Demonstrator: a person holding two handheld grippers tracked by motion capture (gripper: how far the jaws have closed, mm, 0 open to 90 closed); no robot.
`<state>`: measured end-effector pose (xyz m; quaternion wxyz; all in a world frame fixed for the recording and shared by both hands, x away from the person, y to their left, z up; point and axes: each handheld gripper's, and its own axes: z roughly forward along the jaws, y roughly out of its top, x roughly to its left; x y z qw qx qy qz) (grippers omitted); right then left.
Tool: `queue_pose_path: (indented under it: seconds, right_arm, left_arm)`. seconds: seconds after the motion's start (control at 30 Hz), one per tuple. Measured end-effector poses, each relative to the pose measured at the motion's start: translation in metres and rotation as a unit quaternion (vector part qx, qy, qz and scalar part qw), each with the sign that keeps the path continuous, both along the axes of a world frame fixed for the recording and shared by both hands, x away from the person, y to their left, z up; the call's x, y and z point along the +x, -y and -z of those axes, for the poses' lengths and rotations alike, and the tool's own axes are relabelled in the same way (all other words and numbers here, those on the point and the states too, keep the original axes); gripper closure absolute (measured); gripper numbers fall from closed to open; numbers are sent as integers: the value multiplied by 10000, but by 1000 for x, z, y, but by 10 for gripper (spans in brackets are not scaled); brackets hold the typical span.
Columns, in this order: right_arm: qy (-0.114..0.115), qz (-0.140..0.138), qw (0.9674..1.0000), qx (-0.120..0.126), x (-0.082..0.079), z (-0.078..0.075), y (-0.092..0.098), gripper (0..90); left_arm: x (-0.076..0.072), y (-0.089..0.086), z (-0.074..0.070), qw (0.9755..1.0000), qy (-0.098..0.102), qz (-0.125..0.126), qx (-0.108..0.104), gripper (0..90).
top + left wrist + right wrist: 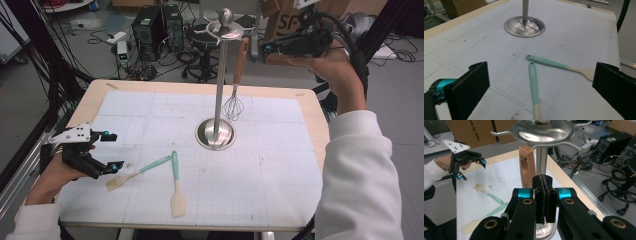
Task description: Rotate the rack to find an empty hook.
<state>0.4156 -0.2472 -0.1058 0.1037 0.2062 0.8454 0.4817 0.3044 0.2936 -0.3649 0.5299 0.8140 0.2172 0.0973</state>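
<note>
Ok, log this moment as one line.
whisk: hanging on stand | right gripper: shut, empty | left gripper: open over spatulas

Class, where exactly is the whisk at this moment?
The whisk hangs by its wooden handle from a hook of the metal stand at the table's middle in the high view, wires down beside the pole, just left of the raised right hand-held gripper.

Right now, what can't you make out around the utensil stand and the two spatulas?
- Whisk: in the right gripper view its wire end is hidden behind the shut right hand-held gripper.
- Stand: its top is cut off by the upper edge of the left gripper view.
- Nearer spatula: its blade runs off the bottom edge there.
- Other spatula: its blade tip is hidden by the open left hand-held gripper.
</note>
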Motion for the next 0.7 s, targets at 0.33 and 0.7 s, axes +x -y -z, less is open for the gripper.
queue_pose_path:
  seconds: [0.33, 0.7]
  right_arm:
    - [84, -108, 9999, 8, 4, -7, -16, 890]
    - [126, -363, 9993, -43, -2, -6, -43, 890]
  left_arm:
    - [0, 0, 0, 10000, 25, 19, 25, 17]
    - [-2, 1, -2, 10000, 71, 21, -6, 17]
